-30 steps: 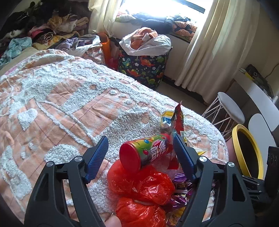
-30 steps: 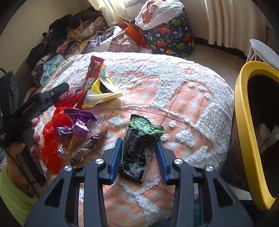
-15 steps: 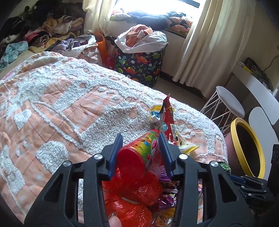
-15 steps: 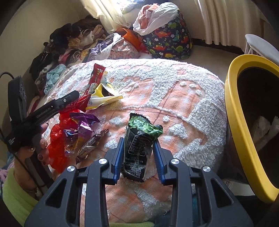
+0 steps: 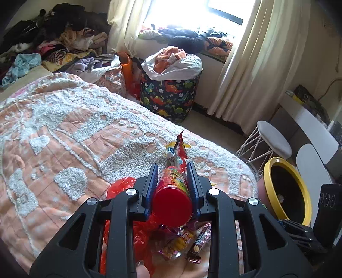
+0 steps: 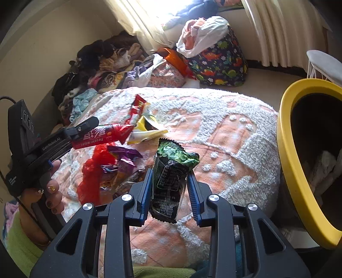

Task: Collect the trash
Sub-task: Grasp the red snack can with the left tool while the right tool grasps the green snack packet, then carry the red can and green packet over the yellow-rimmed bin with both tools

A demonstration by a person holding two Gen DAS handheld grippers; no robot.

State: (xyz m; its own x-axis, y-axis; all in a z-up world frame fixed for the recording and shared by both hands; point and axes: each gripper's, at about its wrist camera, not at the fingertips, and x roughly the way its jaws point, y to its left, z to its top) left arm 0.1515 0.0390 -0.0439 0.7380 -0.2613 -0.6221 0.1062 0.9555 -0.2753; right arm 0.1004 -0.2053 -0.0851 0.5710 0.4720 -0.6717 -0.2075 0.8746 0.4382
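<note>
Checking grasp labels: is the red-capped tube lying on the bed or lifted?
Lifted: the red-capped tube sits clamped in the left gripper, clear of the bedspread.

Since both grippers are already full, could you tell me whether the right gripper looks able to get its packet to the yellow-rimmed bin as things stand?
Probably yes. The right gripper, shut on the green and black packet, has the yellow-rimmed bin open-mouthed just to its right, with only the bedspread's edge between them.

A heap of wrappers [image 5: 171,239] lies on the near part of the bed [image 5: 64,132], with 2 more packets [image 5: 178,149] just beyond it. The bin [image 5: 286,192] stands on the floor right of the bed. A stool [image 5: 273,141] stands behind the bin. A basket [image 5: 168,100] sits beyond the bed's far edge, below the window [image 5: 192,12]. Clothes [image 5: 49,47] pile up at the far left.
</note>
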